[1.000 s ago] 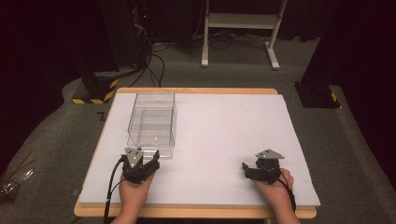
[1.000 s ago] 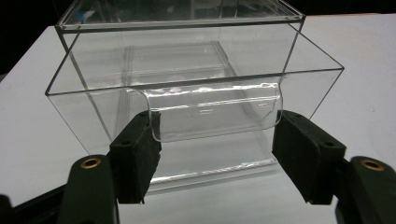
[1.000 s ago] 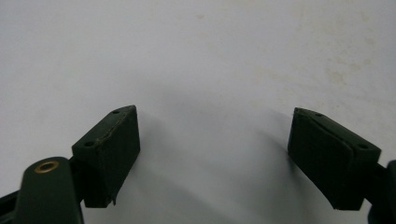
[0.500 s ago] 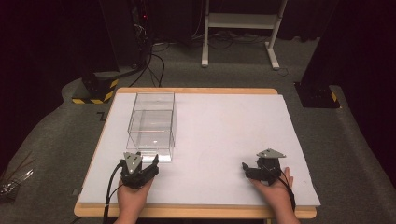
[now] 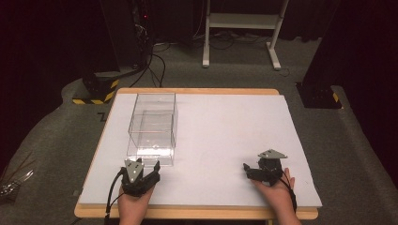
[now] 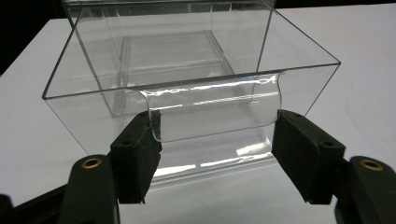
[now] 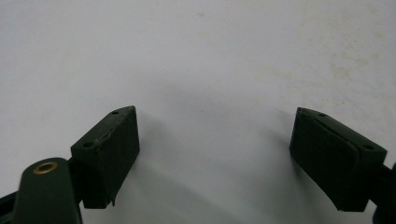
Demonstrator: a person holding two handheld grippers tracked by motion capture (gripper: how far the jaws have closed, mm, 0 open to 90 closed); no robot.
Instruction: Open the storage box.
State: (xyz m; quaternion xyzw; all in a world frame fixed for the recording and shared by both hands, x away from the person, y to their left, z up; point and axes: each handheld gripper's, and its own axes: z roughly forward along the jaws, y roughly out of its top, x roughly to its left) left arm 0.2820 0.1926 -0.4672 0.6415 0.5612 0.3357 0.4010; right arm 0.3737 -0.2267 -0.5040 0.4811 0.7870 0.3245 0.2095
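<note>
left hand-held gripper (image 6: 215, 140) closing in on the clear box's handle

one clear plastic box (image 5: 153, 129) stands on the left side of the white tabletop (image 5: 225, 140), with a curved clear handle (image 6: 212, 109) on its near wall. the left hand-held gripper's jaws straddle that handle, the left pad touching its edge and the right pad just beside it, not yet clamped. to do it well, centre the handle between both pads, then squeeze evenly before pulling. the right hand-held gripper (image 7: 215, 158), one of two, rests open on bare tabletop, well apart from the box.
</note>
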